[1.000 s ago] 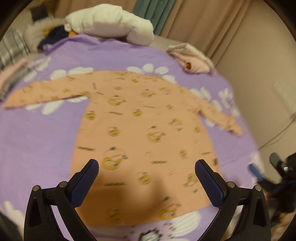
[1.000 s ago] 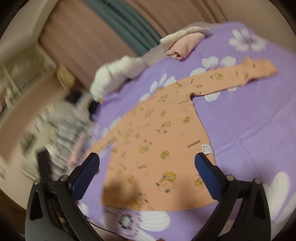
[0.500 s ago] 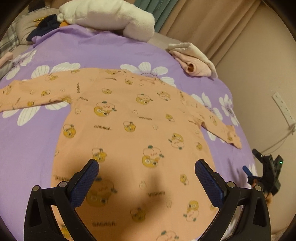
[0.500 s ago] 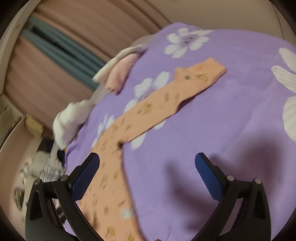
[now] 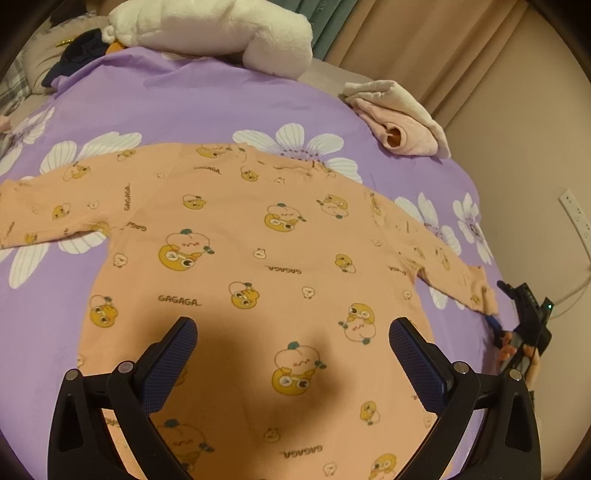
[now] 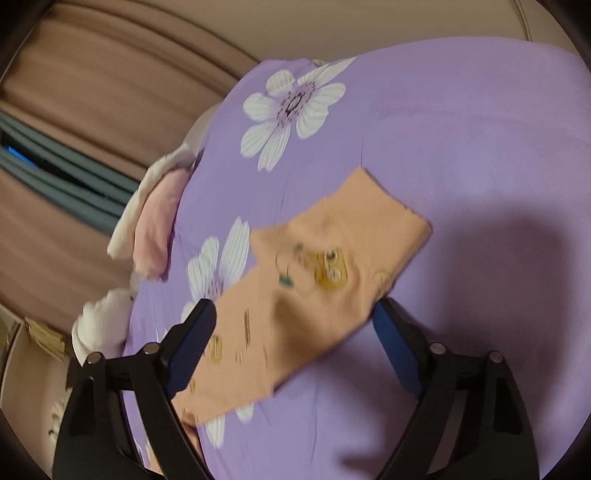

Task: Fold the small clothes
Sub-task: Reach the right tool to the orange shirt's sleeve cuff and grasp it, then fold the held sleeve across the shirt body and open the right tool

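An orange long-sleeved shirt (image 5: 258, 258) with cartoon prints lies flat, sleeves spread, on a purple flowered sheet (image 5: 184, 96). My left gripper (image 5: 293, 347) hovers open over the shirt's lower body, nothing between its fingers. In the right wrist view the shirt's right sleeve end (image 6: 332, 266) lies between the fingers of my right gripper (image 6: 295, 332). Its jaws are closing, and the pads do not visibly press the cloth. The left wrist view shows the right gripper (image 5: 524, 321), held by a hand, at that cuff by the bed's right edge.
A folded pink and cream pile (image 5: 399, 118) sits at the sheet's far right corner, also in the right wrist view (image 6: 155, 221). A white plush pillow (image 5: 214, 29) and dark clothes (image 5: 81, 51) lie at the head. Curtains (image 5: 406, 44) and a wall socket (image 5: 574, 218) stand beyond the bed's right edge.
My left gripper has moved in closer over the shirt's body. My right gripper has swung along the right sleeve to its end, rolled, dropped lower, and its jaws have narrowed.
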